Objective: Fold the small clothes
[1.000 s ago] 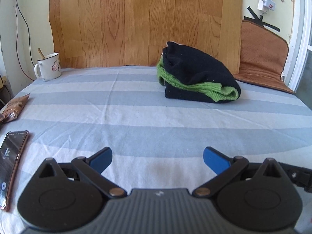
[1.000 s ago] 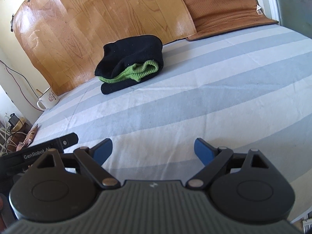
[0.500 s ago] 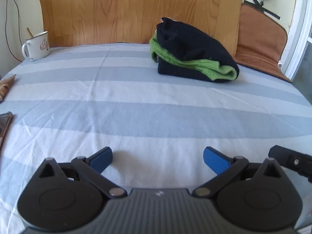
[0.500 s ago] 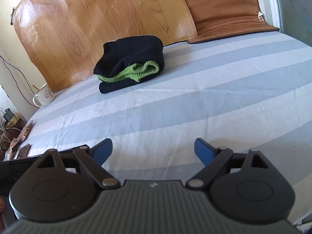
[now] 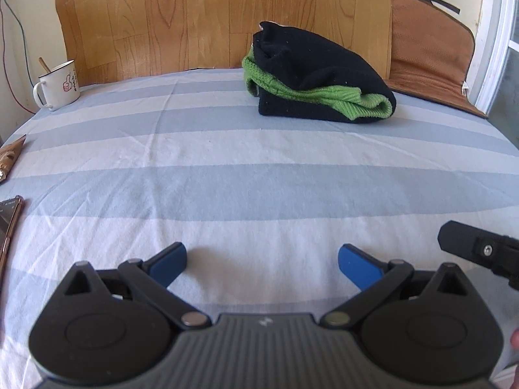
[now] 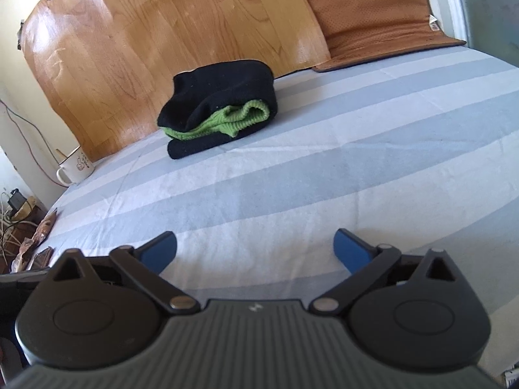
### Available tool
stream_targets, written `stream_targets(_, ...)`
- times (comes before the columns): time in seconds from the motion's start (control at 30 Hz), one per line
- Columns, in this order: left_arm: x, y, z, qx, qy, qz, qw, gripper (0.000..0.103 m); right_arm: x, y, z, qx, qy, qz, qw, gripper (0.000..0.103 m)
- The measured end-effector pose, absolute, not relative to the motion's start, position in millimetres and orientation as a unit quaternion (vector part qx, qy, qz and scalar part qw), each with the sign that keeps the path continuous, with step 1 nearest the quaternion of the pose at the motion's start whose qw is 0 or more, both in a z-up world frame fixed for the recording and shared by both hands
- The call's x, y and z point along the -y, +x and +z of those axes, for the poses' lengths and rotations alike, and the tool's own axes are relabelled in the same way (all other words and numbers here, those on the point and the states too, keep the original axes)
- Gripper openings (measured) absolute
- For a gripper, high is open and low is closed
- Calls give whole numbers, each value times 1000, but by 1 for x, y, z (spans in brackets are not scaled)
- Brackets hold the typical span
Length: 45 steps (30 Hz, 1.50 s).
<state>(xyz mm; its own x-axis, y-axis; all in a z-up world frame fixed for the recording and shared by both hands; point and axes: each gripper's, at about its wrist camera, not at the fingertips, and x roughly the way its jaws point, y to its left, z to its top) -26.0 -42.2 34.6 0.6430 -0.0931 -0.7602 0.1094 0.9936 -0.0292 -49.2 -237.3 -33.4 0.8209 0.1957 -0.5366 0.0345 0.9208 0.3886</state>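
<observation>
folded black-and-green garment [image 5: 321, 87] lies lengthwise along headboard [image 5: 207, 16], grippers apart.

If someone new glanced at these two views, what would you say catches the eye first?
The black and green garment stands out first, a folded bundle lying far back on the striped sheet near the wooden panel. Next come the left tongs and right tongs, both open and empty over the near sheet. A white mug sits at the far left corner.
</observation>
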Motion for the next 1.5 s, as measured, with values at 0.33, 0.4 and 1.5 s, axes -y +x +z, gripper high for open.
stream_targets(0.33,46,-27,34,-428,24,-50,902,103,241,-47,-27,-318,212,47,923,103)
stream_targets(0.4,46,-28,36,-435,20,-50,899,103,244,-49,-25,-318,224,47,920,103)
stream_targets(1.5,54,-51,64,-412,2,-81,908,103,242,-71,-6,-260,191,46,945,103)
